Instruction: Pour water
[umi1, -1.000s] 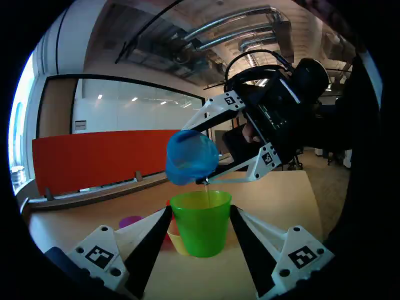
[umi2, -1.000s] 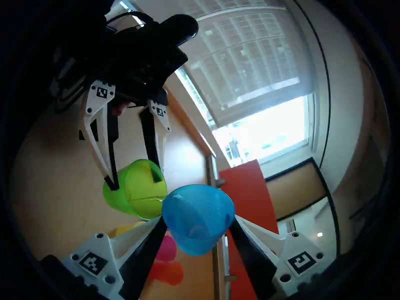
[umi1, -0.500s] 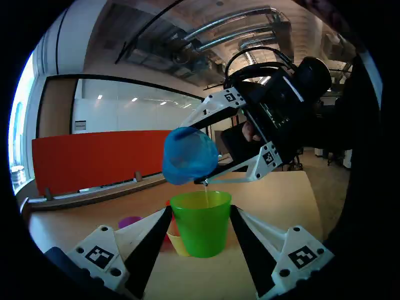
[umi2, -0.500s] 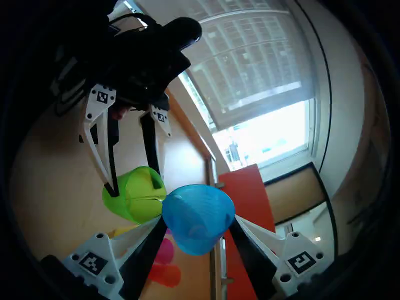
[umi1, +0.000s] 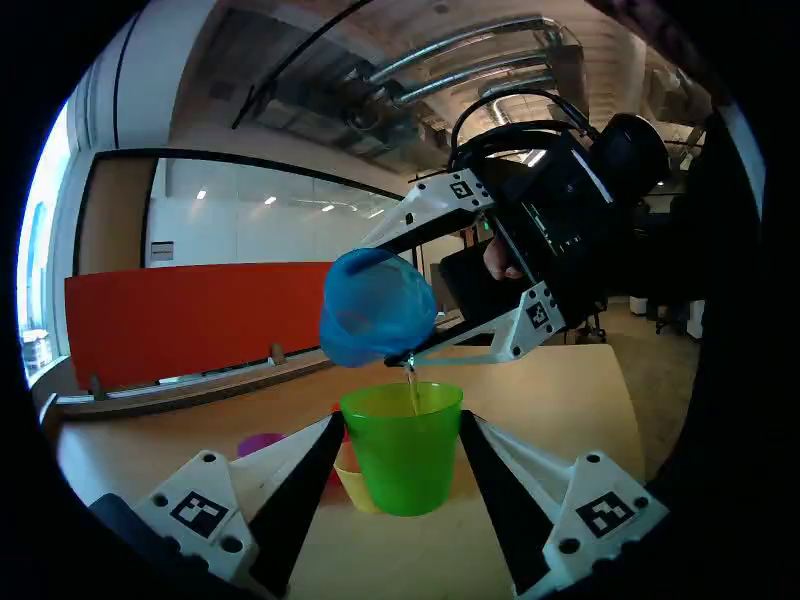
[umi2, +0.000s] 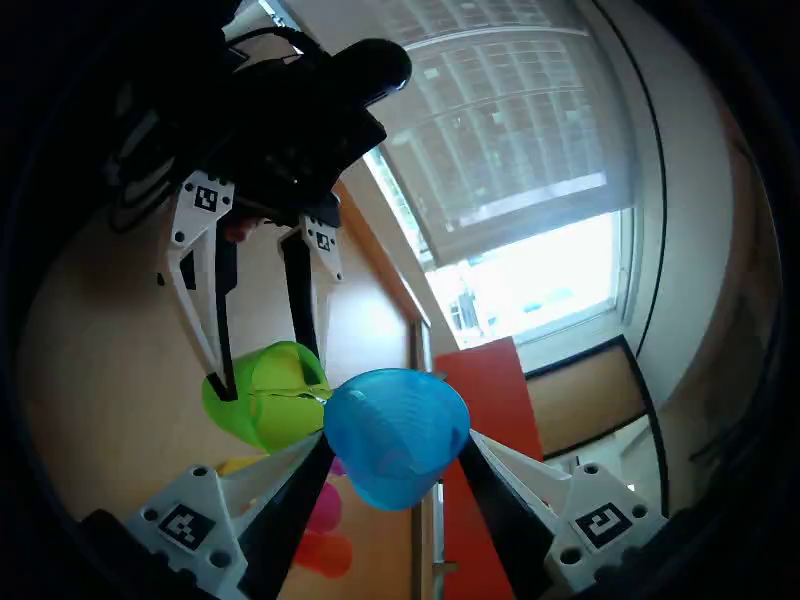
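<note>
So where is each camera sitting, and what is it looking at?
Left gripper view: rides on the left hand-held gripper, looking level across the table; its own fingers clamp the green cup.
Right gripper view: rides on the right hand-held gripper, tipped sideways, facing the window; its fingers clamp the blue cup.
Shared: both cups and the other gripper; a thin stream falls from blue into green.

over the last second i've rolled my right gripper (umi1: 388, 302) a bit further, so the blue cup (umi1: 377, 307) is tipped more steeply and sits slightly higher and further left. in the right gripper view the green cup (umi2: 262, 395) has drifted a little lower.
</note>
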